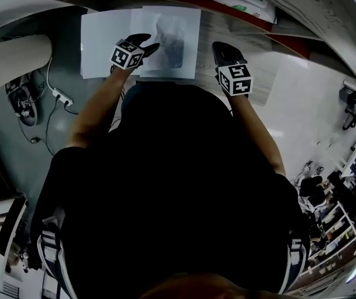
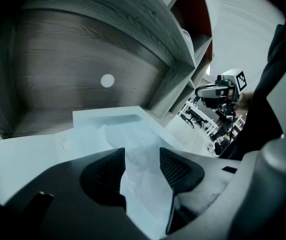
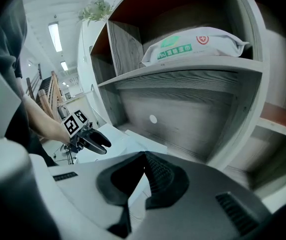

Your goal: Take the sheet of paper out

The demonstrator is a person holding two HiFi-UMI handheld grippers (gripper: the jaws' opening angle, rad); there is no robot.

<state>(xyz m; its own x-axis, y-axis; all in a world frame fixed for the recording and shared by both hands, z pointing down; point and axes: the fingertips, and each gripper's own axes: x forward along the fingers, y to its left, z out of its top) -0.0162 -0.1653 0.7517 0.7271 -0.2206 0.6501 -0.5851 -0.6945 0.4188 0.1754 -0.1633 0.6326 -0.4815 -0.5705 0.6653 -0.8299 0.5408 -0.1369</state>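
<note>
Item 1: your left gripper (image 1: 148, 43). It sits at the left of the scene and points down and away from you, over the near left part of the clear sleeve (image 1: 168, 39). The jaws stand wide apart. Crinkled translucent film of the sleeve shows in the gap between them, and the pads do not press on it.

Item 2: your right gripper (image 1: 221, 47). It is at the right, just beside the sleeve's right edge and well apart from the left gripper. The jaw tips meet and nothing is caught between them.

Item 3: sheet of paper (image 1: 105, 42). It is white and lies flat on the floor of the shelf compartment (image 2: 38, 121), to the left of the sleeve. Its right edge meets the sleeve's left edge; whether the two overlap cannot be told. Neither gripper holds it.

Item 4: clear sleeve. It lies flat at the middle of the compartment floor, with a dark crumpled patch showing through it.

Item 5: shelf compartment. It is grey wood grain, with a round white dot (image 2: 107, 80) on the far wall.

Item 6: soft pack (image 3: 193, 46). It is white with green and red print and lies on the shelf board above, to the right.
</note>
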